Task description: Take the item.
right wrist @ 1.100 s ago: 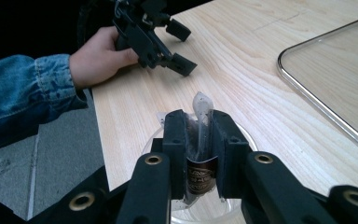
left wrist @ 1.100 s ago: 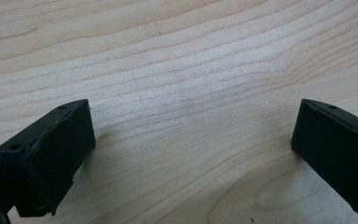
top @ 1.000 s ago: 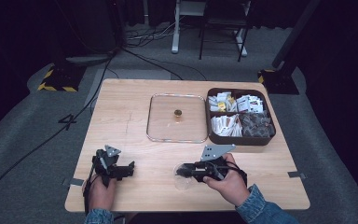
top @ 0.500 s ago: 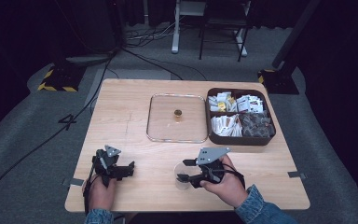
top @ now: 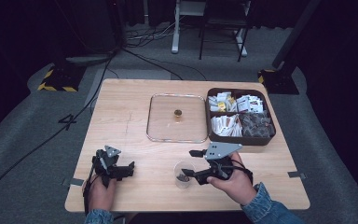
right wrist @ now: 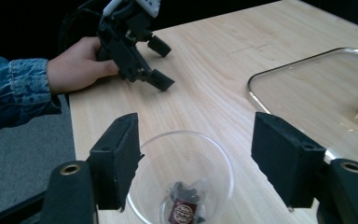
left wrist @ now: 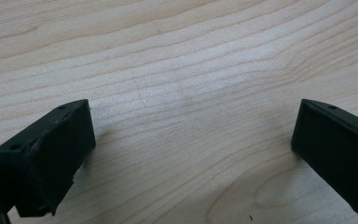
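— Dark floor and cables ring a pale wood table [top: 135, 112]. What sits at its left?

— The left gripper [top: 127, 169], near the front edge, its jaws spread wide over bare wood with nothing between them; it has not moved since a second ago.

— And toward the middle?

— A clear cup [top: 184, 174] stands upright, mouth up, with a small dark packet [right wrist: 182, 210] at its bottom. Behind it lies a glass lid [top: 177, 117], flat, its gold knob [top: 178, 112] pointing up.

— The right gripper?

— The right gripper [top: 192, 163] points left at the cup, jaws parted, one on each side of the rim, gripping nothing. A second ago it lay lower and flatter by the cup; now its grey plate is raised.

— Farthest right?

— A brown tray [top: 266, 138] of packets, just beside the lid.
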